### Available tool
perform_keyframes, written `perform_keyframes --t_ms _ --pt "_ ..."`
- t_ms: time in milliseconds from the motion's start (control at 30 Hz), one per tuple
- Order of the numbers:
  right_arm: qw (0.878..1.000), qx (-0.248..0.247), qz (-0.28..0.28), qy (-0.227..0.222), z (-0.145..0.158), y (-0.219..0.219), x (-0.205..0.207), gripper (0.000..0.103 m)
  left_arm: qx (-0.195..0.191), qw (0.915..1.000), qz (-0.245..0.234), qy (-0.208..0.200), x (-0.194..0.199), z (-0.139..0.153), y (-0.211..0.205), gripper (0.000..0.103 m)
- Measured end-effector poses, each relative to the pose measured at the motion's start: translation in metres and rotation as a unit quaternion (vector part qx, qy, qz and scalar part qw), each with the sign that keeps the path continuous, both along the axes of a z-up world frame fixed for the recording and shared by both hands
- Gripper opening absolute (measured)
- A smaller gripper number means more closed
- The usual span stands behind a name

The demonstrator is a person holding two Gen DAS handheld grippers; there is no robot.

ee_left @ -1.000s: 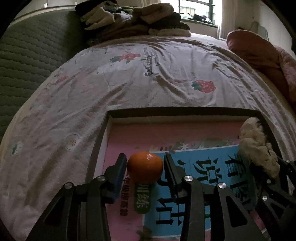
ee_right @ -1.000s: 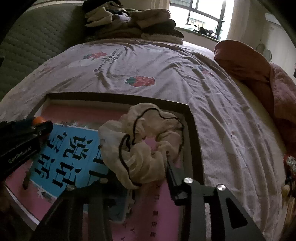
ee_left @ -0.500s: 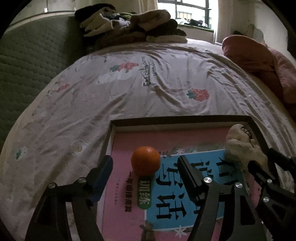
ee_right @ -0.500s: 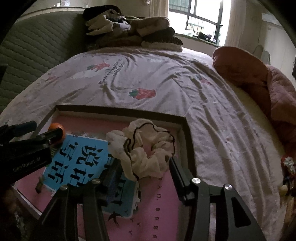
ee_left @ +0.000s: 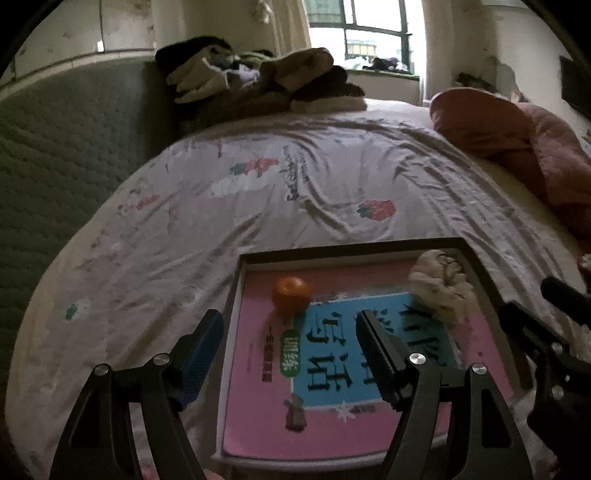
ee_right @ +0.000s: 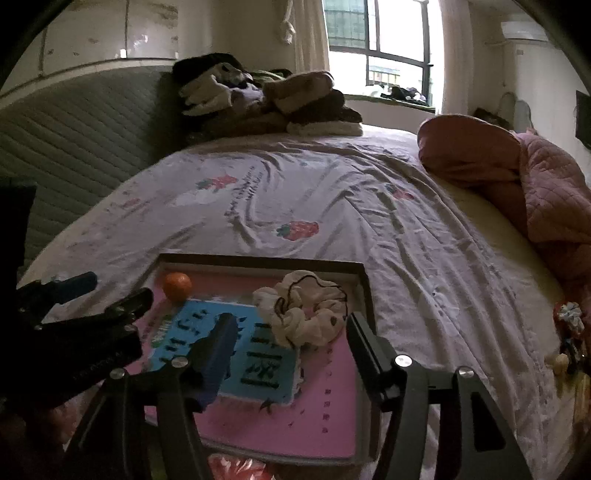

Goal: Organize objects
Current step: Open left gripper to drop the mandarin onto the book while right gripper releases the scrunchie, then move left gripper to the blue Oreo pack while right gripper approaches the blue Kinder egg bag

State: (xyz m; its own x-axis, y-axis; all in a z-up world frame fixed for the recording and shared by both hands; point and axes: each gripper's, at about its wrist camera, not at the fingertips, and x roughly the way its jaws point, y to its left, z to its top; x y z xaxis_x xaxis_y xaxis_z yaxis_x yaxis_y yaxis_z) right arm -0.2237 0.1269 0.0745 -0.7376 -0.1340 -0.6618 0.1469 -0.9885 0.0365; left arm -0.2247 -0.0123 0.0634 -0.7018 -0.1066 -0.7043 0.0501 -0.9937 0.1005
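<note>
Round orange point(ee_left: 291, 300) & cream scrunchie point(ee_right: 304, 312) (black-trimmed) in tray point(ee_left: 347, 251); both grippers apart, empty.

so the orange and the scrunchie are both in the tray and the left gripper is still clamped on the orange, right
Not quite. The orange and scrunchie are in the tray, but the left gripper is not on the orange: its jaws have just been opening and stand apart, clear of it, as the left wrist view shows.

From my left tool point(ee_left: 290, 350) I looked down along its fingers at the tray point(ee_left: 369, 246) on the bed point(ee_left: 295, 192), close in, facing the window point(ee_left: 369, 33). My right tool point(ee_right: 288, 343) camera sat just beside it, angled alike; both views shared the tray, bed and window.
</note>
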Motion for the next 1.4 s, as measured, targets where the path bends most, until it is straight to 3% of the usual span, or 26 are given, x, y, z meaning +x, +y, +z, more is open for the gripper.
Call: perform_keyframes --t_ms 200,633,967,1400 --pt "1.000 0.007 0.016 0.021 0.015 -0.002 0.027 0.062 -0.011 0.9993 0.006 0.035 0.042 0.020 0.004 0.076" --pt "0.998 0.024 0.033 0.041 0.025 0.004 0.071 0.062 0.012 0.9984 -0.002 0.055 0.097 0.038 0.004 0.076" --pt "0.998 0.033 0.050 0.032 0.014 0.004 0.096 0.062 0.029 0.9990 0.008 0.034 0.124 0.019 -0.017 0.076" --pt "0.997 0.025 0.075 0.024 0.001 -0.001 0.133 0.062 0.016 0.9996 -0.004 0.023 0.157 -0.003 -0.012 0.076"
